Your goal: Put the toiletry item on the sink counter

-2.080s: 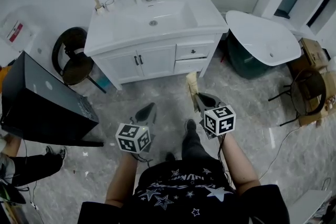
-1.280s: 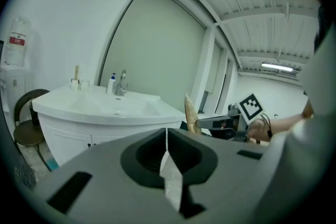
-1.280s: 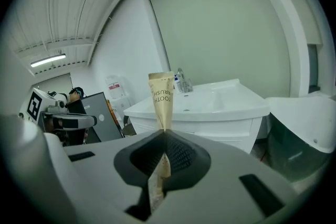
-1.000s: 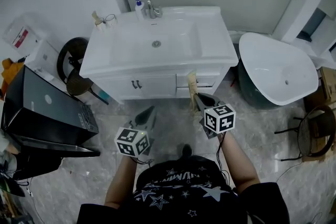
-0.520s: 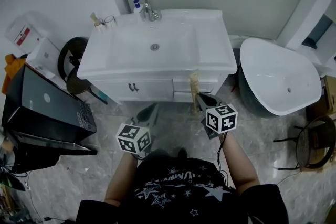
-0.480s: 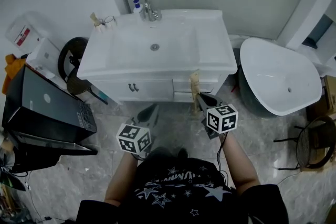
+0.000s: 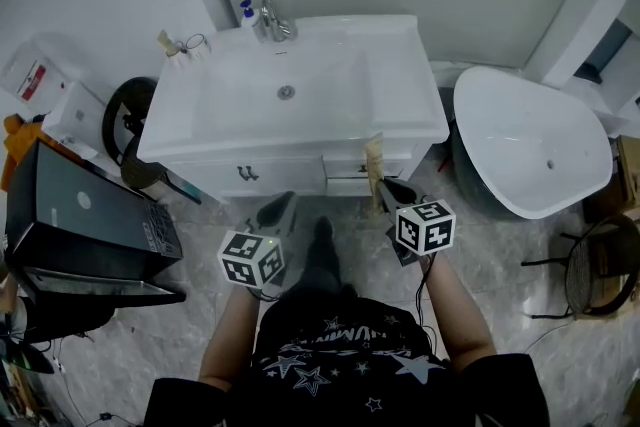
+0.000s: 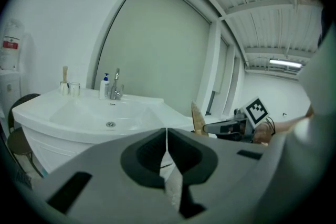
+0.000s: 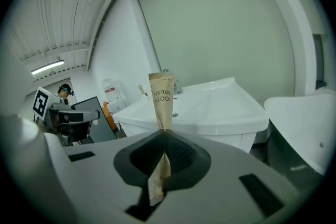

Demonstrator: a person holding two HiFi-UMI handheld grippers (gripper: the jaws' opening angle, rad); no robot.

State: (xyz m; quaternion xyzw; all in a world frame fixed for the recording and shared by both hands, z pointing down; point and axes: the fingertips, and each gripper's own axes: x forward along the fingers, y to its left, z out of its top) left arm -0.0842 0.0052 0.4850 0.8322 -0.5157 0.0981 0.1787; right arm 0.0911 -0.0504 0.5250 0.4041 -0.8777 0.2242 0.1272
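Observation:
My right gripper [image 7: 381, 185] [image 9: 164, 132] is shut on a flat tan toothbrush packet [image 9: 161, 98] [image 7: 374, 161] that stands upright out of its jaws, just in front of the vanity's right drawers. The white sink counter [image 7: 400, 85] [image 9: 231, 107] with its basin [image 7: 286, 92] lies ahead of both grippers. My left gripper [image 7: 277, 208] [image 8: 166, 131] is shut with nothing in it, low before the cabinet doors. In the left gripper view the packet [image 8: 197, 119] and the right gripper [image 8: 207, 127] show at the right.
A tap [image 7: 271, 18], a soap bottle [image 7: 246, 13] and a cup with brushes [image 7: 182, 45] stand at the counter's back left. A loose white basin [image 7: 530, 140] lies at the right, a black box [image 7: 80, 215] and a round stool [image 7: 130, 125] at the left.
The vanity has come nearer and now sits straight ahead; I have stepped forward. Both grippers keep their pose, the right one still holding the packet.

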